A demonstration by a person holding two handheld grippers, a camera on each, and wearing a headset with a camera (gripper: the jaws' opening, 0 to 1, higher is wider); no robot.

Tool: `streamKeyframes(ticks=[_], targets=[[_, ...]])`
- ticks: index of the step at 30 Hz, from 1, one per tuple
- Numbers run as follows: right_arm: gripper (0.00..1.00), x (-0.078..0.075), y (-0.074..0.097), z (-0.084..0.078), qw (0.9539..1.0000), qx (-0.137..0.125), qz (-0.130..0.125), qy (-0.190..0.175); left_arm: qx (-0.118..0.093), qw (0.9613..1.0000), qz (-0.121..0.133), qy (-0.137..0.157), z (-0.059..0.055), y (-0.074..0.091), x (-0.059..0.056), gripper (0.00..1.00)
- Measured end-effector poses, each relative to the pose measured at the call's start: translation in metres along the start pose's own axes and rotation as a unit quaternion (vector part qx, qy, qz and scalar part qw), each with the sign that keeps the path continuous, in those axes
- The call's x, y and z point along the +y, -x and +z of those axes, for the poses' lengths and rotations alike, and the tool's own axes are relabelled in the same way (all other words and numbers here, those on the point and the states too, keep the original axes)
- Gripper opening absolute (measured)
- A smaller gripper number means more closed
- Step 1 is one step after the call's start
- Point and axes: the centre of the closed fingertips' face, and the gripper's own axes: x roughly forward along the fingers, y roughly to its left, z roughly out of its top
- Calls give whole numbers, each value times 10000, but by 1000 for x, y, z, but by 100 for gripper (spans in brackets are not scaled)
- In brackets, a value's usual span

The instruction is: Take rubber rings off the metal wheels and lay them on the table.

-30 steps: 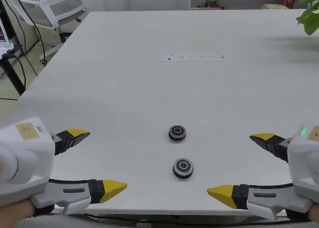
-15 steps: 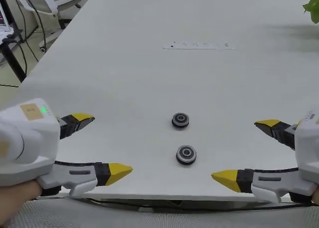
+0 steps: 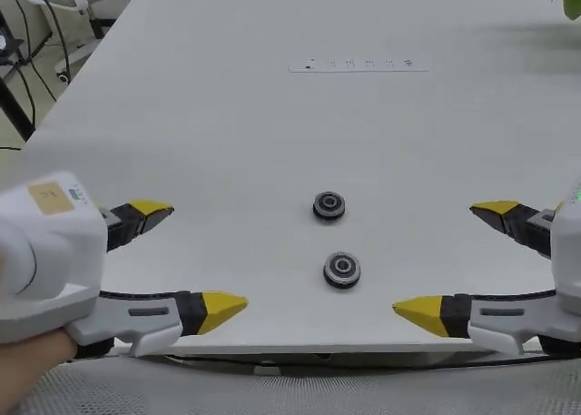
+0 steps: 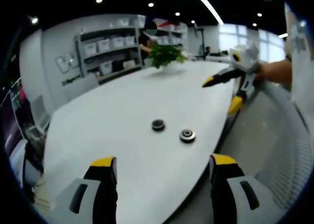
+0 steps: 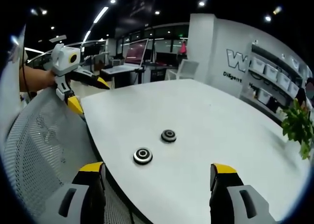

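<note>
Still unmoved, far wheel (image 3: 329, 206) and near wheel (image 3: 341, 270), left claw (image 3: 201, 257) and right claw (image 3: 438, 258) both spread apart

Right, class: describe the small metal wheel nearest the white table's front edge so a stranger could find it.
Start at the large white table. By its front edge lie two round metal wheels with black rubber rings. Pick the near wheel, closest to the edge; the far wheel lies beyond it, towards the socket strip.
</note>
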Motion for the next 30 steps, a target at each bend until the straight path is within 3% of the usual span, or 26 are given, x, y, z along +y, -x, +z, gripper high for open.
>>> streamKeyframes(ticks=[8,22,30], targets=[[89,-4,0,1,10000,-50,-46,11,-63,10000,-42,62,3,-1,0,80],[97,-1,1,8,9997,-157,125,122,-200,9994,-100,260,9,2,2,83],[97,-2,5,21,9993,-319,188,81,-309,9987,-138,378,15,5,6,83]])
